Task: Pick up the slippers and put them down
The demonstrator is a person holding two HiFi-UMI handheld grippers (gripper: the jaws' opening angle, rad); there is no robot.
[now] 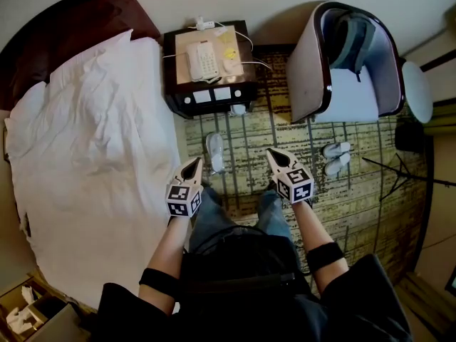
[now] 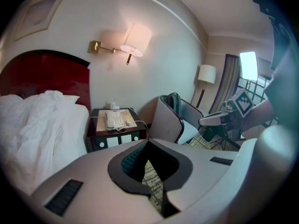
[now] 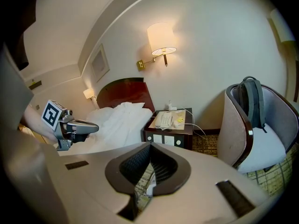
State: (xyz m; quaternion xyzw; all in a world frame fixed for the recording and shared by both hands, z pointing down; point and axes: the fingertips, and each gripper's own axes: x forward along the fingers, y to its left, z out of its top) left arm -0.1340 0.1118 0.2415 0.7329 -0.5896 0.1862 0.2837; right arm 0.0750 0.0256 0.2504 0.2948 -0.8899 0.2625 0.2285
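Note:
A pair of white slippers [image 1: 214, 152] lies on the patterned carpet just below the nightstand, between my two grippers. A second white pair [image 1: 336, 158] lies to the right, by the chair. My left gripper [image 1: 192, 165] hovers just left of the first pair, shut and empty. My right gripper [image 1: 275, 157] hovers to that pair's right, also shut with nothing in it. In the left gripper view the jaws [image 2: 148, 147] meet, with carpet showing below. In the right gripper view the shut jaws [image 3: 150, 149] frame a white scrap on the carpet.
A bed with white bedding [image 1: 92, 148] fills the left. The dark nightstand [image 1: 210, 91] carries a white telephone [image 1: 201, 60] and cables. An armchair [image 1: 313, 70] holding a grey backpack [image 1: 353, 38] stands at right, with a tripod [image 1: 399, 173] beyond it. The person's legs [image 1: 235, 219] stand on the carpet.

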